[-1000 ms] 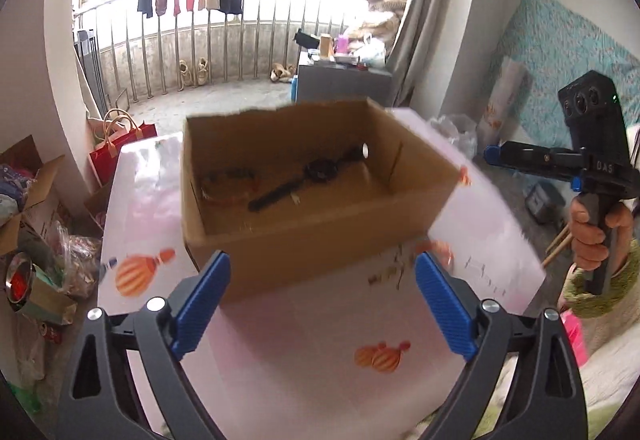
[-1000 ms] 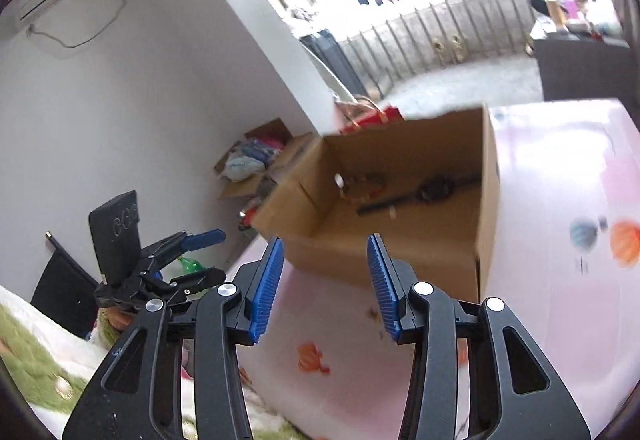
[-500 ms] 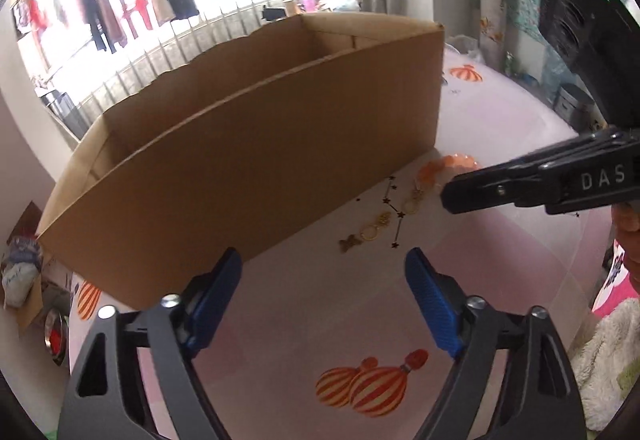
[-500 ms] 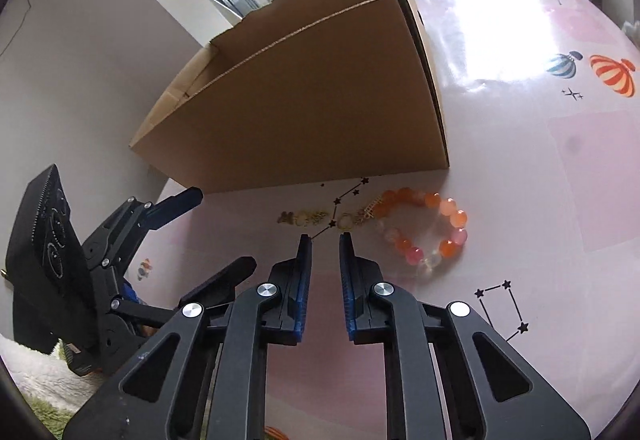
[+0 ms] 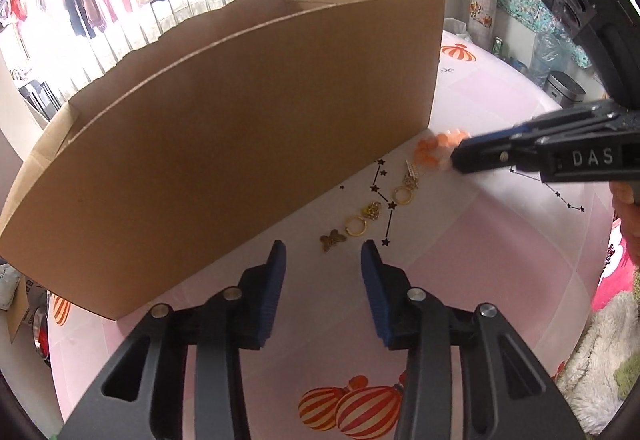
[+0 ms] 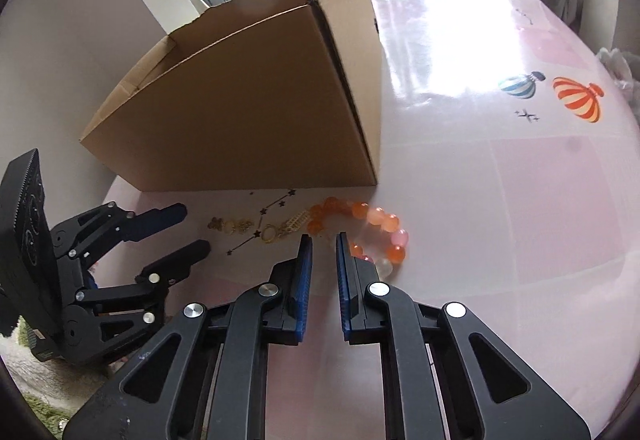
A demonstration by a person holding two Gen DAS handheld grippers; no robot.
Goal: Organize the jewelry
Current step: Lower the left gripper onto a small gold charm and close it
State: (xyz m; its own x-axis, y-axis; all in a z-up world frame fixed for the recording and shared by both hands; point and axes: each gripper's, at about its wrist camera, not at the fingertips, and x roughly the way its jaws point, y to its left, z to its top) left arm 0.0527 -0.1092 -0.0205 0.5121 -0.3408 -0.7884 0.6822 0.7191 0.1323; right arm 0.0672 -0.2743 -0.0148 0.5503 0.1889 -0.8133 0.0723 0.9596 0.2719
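A row of small gold earrings and rings (image 5: 362,223) lies on the pink table in front of the cardboard box (image 5: 240,120); it also shows in the right wrist view (image 6: 256,228). An orange bead bracelet (image 6: 360,230) lies at the row's right end, by the box corner (image 5: 434,150). My left gripper (image 5: 323,254) is open, its tips just short of the butterfly earring (image 5: 332,240). My right gripper (image 6: 323,238) is narrowly open, low over the table at the bracelet's near left side, holding nothing.
The box (image 6: 248,112) stands close behind the jewelry, its inside hidden from here. The table (image 6: 500,180) runs wide to the right. A fluffy cushion (image 5: 600,352) lies at the near right edge. Clutter and a railing are beyond.
Both grippers have come down and forward to the jewelry in front of the box. The left jaws have narrowed. The right jaws stay nearly closed, now at the bracelet.
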